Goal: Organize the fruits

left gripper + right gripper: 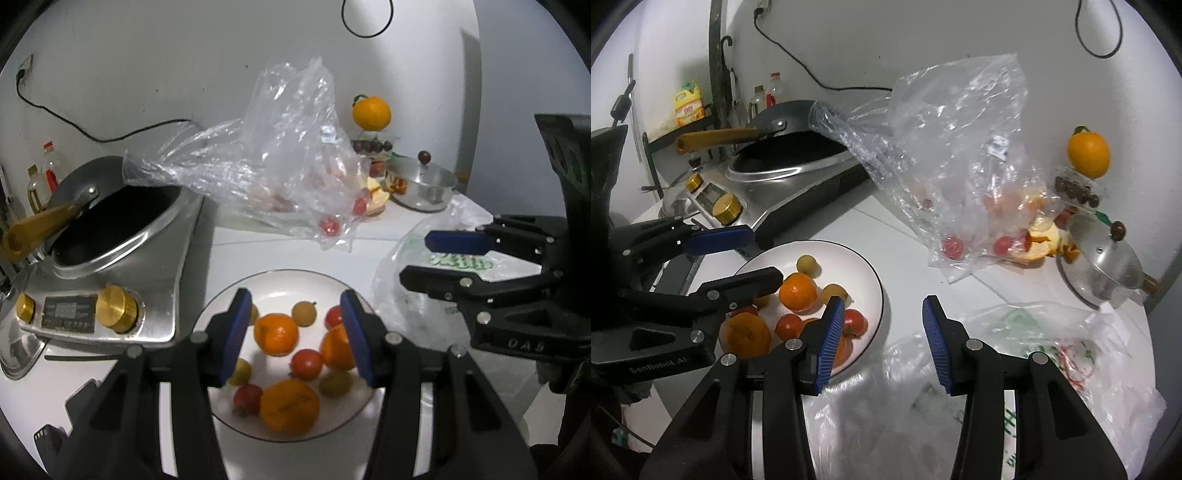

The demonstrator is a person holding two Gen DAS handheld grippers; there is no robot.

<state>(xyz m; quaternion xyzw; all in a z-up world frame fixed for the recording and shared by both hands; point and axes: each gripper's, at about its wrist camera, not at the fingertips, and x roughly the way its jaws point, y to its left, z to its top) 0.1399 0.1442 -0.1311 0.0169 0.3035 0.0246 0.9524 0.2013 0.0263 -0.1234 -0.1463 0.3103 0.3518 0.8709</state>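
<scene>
Both grippers are partly open and hold nothing: the left gripper (295, 332) hangs over the plate (273, 284) of fruits (276, 334), the right gripper (882, 343) over a crumpled bag (1052, 354). Farther back, a clear bag (960, 166) holds what may be more small red fruit.

White plate (280, 282), thin dark rim, flat on the pale counter beside the stove; holds loose fruit in a single layer: three oranges (276, 334), several red tomatoes (306, 364), a few small yellow-green round fruits (304, 313); pieces touching or just beside one another. Clear plastic bag (945, 155) crumpled and standing open behind the plate; two red tomatoes (953, 248) visible low inside it, orange peel near them. One more orange with a leaf (1088, 155) perched high at the back, well apart from the plate.
</scene>
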